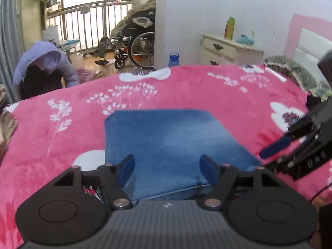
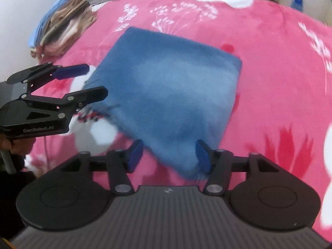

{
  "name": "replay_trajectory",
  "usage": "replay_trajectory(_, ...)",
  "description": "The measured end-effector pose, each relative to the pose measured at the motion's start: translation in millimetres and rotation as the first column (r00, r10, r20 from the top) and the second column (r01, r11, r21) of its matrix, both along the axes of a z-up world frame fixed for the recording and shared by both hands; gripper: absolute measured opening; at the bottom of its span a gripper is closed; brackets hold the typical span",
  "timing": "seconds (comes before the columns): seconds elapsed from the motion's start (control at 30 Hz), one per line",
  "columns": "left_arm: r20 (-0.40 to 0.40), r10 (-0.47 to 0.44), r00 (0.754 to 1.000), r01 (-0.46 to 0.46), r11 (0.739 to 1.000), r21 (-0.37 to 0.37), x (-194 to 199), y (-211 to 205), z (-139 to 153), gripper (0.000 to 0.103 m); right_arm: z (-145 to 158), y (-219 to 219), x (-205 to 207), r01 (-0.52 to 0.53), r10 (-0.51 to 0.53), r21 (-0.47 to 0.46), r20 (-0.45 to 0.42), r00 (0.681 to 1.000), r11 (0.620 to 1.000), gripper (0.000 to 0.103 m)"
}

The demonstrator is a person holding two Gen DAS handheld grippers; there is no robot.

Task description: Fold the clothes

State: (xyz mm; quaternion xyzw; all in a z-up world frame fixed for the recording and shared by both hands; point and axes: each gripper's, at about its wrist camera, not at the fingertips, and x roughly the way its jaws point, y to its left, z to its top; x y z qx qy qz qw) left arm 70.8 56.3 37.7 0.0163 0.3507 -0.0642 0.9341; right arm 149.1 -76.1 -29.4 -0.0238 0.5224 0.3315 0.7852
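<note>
Bed: pink plush floral blanket (image 1: 186, 87), soft deep pile, spread flat.
Garment: blue fleecy folded cloth (image 2: 172, 95), a compact squarish pad lying mid-bed, edges fairly even.
Progress: this piece looks folded (a judgement); the striped folded stack (image 2: 62, 27) far left suggests others done.
Left tongs (image 1: 167, 169): apart, empty, over the cloth's near edge.
Right tongs (image 2: 169, 154): apart, at its near corner, gripping nothing.

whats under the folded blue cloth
The folded blue cloth lies flat on the pink floral blanket, which shows all around it. Whatever sits directly beneath the cloth is covered. Both grippers are open and empty.
</note>
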Motion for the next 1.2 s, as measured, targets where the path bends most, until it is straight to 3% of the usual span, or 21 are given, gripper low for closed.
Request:
replay_trajectory(0.07,0.004,0.026,1.000,-0.026,1.000,0.008,-8,-8,13,0.094,4,-2,-13,-0.016,0.015,-0.003,-0.011,1.000,1.000,0.068)
replay_trajectory(0.17,-0.009,0.076,0.997,-0.076,0.997,0.035,-11,-26,20,0.095,3,-1,-29,-0.026,0.026,-0.040,0.015,1.000,0.999,0.077)
replay_trajectory(0.37,-0.134,0.168,0.977,-0.164,0.986,0.041,-6,-37,14,0.096,-12,-7,-39,0.075,-0.079,-0.073,-0.062,0.995,0.995,0.080)
replay_trajectory(0.5,-0.175,0.250,0.952,-0.221,0.960,0.170,-8,-42,3,0.096,-24,-12,-40,0.170,-0.179,-0.098,-0.102,0.978,0.981,0.086)
replay_trajectory(0.57,-0.174,0.294,0.940,-0.259,0.946,0.196,-11,-41,0,0.096,-29,-14,-43,0.210,-0.223,-0.123,-0.111,0.968,0.970,0.086)
replay_trajectory(0.73,-0.249,0.329,0.911,-0.312,0.944,0.106,-9,-26,-6,0.096,-38,-10,-45,0.239,-0.259,-0.161,-0.118,0.959,0.958,0.086)
replay_trajectory(0.9,-0.249,0.380,0.891,-0.349,0.923,0.160,-5,-20,-13,0.096,-37,-3,-45,0.236,-0.252,-0.183,-0.072,0.965,0.954,0.087)
replay_trajectory(1.07,-0.279,0.386,0.879,-0.360,0.922,0.142,-7,-20,-16,0.096,-35,4,-48,0.233,-0.244,-0.212,-0.024,0.970,0.949,0.087)
replay_trajectory(1.2,-0.287,0.366,0.885,-0.333,0.930,0.157,-8,-25,-17,0.096,-31,6,-50,0.235,-0.239,-0.211,0.005,0.971,0.949,0.087)
